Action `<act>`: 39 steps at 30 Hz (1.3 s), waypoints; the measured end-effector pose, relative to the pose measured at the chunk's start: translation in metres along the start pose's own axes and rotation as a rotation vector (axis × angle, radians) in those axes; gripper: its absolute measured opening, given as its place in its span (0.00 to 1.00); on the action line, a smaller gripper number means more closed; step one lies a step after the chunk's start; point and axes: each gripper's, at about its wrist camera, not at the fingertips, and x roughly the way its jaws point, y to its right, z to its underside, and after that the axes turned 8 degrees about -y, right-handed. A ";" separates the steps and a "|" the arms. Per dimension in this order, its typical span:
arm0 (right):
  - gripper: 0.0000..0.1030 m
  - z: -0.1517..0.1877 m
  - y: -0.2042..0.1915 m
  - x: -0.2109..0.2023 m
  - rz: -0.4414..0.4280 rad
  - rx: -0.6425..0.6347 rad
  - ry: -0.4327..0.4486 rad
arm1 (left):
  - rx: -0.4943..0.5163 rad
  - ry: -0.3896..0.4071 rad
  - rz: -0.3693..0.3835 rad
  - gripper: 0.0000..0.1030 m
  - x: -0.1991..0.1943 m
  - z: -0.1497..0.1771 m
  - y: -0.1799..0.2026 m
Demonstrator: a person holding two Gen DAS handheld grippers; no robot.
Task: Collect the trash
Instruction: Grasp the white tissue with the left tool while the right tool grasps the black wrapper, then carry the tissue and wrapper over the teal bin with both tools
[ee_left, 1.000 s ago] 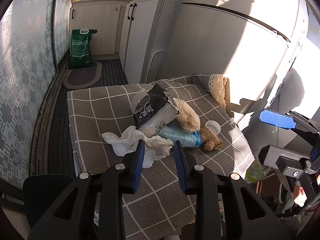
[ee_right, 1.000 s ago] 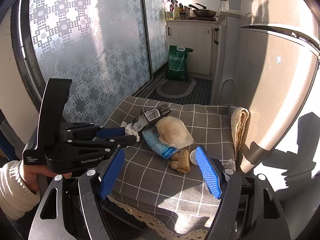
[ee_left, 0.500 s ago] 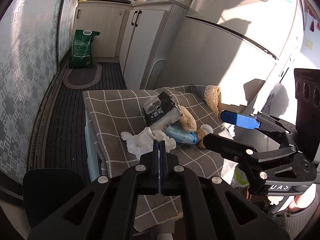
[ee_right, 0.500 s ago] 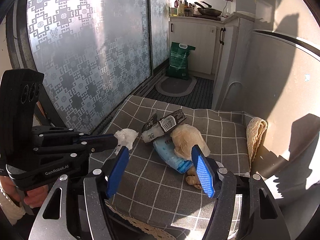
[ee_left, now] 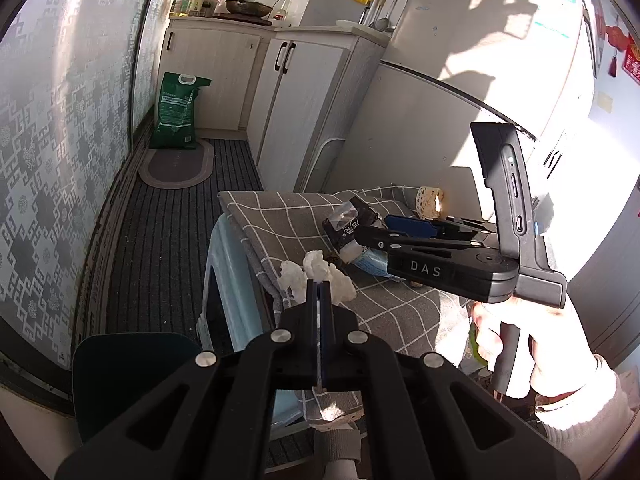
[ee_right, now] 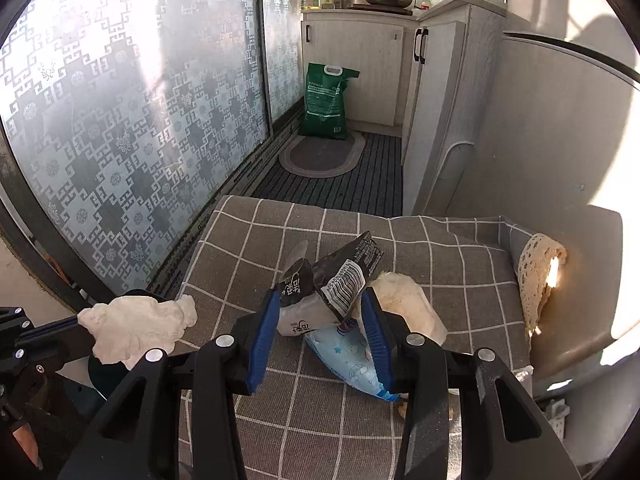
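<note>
Fingers of the left gripper are pressed together on a crumpled white tissue, which bulges past their tips and, in the right wrist view, hangs clear of the cloth beside the table's left edge. Fingers of the right gripper are closing around a black snack wrapper with a barcode, which lies between the blue pads; whether the pads already press on it cannot be told. This wrapper rests on top of a small heap of trash on the checked grey tablecloth: under it lies a light-blue printed packet, and just to its right a clear bag with pale contents. A roll of lace-edged fabric leans at the far right edge of the cloth, against the white appliance. In the left wrist view the right gripper reaches in from the right over the heap, held by a person's hand in a pale knitted sleeve. Behind the table stand a green sack and an oval mat on the dark ribbed floor.
</note>
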 end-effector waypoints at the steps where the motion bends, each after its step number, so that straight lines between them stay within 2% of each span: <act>1: 0.34 -0.001 -0.001 0.003 0.010 0.004 -0.008 | -0.001 0.002 -0.003 0.02 -0.003 0.001 -0.003; 2: 0.32 -0.002 -0.002 0.006 0.015 0.009 -0.013 | -0.002 0.003 -0.006 0.02 -0.005 0.003 -0.006; 4: 0.21 -0.005 -0.002 0.010 0.023 0.024 -0.019 | -0.003 0.002 -0.015 0.02 -0.009 0.006 -0.012; 10: 0.10 -0.008 -0.006 0.011 0.039 0.030 -0.016 | -0.006 -0.006 -0.044 0.02 -0.019 0.018 -0.029; 18: 0.09 -0.011 -0.027 -0.019 0.038 -0.008 0.054 | -0.034 0.005 -0.116 0.02 -0.038 0.034 -0.058; 28: 0.09 -0.008 -0.076 -0.039 -0.047 -0.097 0.087 | -0.084 0.000 -0.164 0.02 -0.053 0.055 -0.094; 39: 0.09 0.000 -0.134 -0.036 -0.144 -0.211 0.062 | -0.144 -0.080 -0.205 0.01 -0.037 0.083 -0.134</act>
